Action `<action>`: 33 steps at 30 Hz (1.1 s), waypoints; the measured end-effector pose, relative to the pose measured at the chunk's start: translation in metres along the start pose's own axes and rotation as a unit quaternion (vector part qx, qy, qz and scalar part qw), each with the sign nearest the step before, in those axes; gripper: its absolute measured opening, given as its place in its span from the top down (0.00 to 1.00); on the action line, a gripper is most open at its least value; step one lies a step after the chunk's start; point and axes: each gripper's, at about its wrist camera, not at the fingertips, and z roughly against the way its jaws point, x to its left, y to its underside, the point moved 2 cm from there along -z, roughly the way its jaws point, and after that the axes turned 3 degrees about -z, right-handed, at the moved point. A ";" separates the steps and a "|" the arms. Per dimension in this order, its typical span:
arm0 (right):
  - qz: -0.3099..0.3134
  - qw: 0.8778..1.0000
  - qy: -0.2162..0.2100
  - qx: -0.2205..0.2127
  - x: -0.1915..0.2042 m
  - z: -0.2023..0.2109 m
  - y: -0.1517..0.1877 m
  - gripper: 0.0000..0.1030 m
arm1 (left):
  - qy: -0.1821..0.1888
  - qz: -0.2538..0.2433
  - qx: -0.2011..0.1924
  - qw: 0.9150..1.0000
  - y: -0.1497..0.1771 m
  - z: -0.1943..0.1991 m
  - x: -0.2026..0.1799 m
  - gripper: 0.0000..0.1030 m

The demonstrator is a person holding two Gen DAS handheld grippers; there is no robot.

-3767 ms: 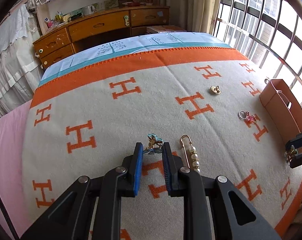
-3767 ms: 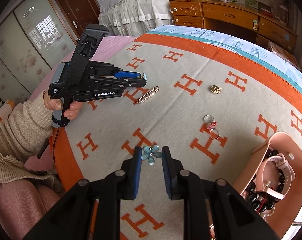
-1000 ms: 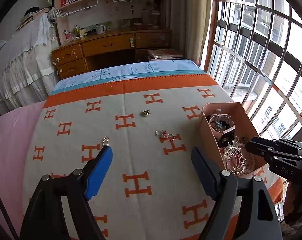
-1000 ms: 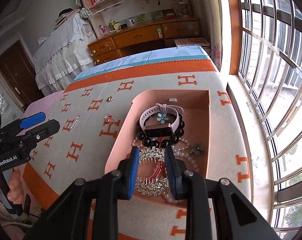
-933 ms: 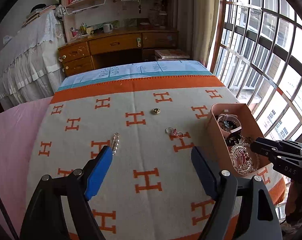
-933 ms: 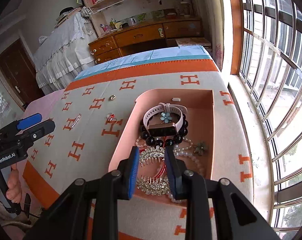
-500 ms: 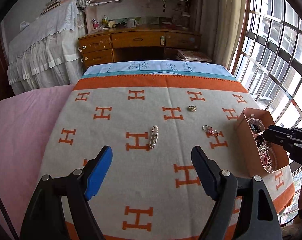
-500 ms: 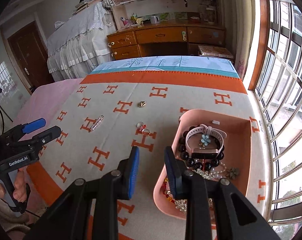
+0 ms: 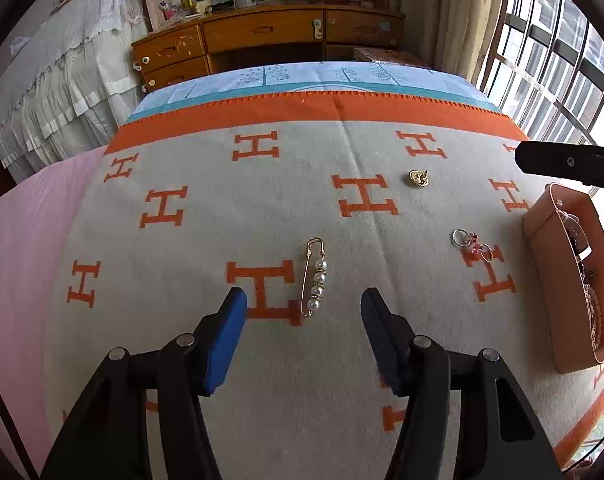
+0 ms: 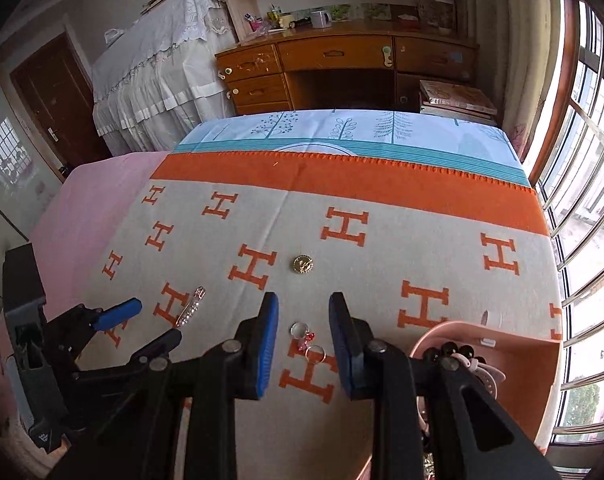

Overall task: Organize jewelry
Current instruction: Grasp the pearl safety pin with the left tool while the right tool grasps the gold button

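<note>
Left gripper spread above pearl pin; right gripper parted.

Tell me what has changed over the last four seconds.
Both grippers let go of their flower charms, and the blue one now lies in the pink box. The left gripper has come back, open, over the pearl pin; the right gripper, open, over the rings. Pin, rings and gold brooch lie where they were.

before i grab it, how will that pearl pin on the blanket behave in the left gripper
The pearl pin is thin wire lying flat on soft blanket, so it may press in. Its round pearls could slip between the left gripper pads. Probably light and stiff.
</note>
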 end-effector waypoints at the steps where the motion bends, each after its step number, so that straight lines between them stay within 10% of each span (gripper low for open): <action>1: -0.002 1.000 0.000 0.006 -0.001 -0.007 -0.004 0.75 | 0.002 0.004 0.009 1.000 -0.001 -0.006 0.001 0.46; 8: -0.019 0.999 -0.018 0.048 -0.007 -0.043 -0.021 0.75 | 0.007 0.011 0.032 0.999 -0.008 -0.026 0.000 0.55; 14: -0.010 0.997 -0.033 0.076 0.002 -0.062 -0.021 0.74 | 0.014 0.012 0.036 0.999 -0.017 -0.028 0.002 0.95; 33: -0.001 0.992 0.035 0.122 0.009 -0.109 -0.031 0.74 | 0.087 0.083 0.028 0.992 -0.009 -0.005 0.033 0.95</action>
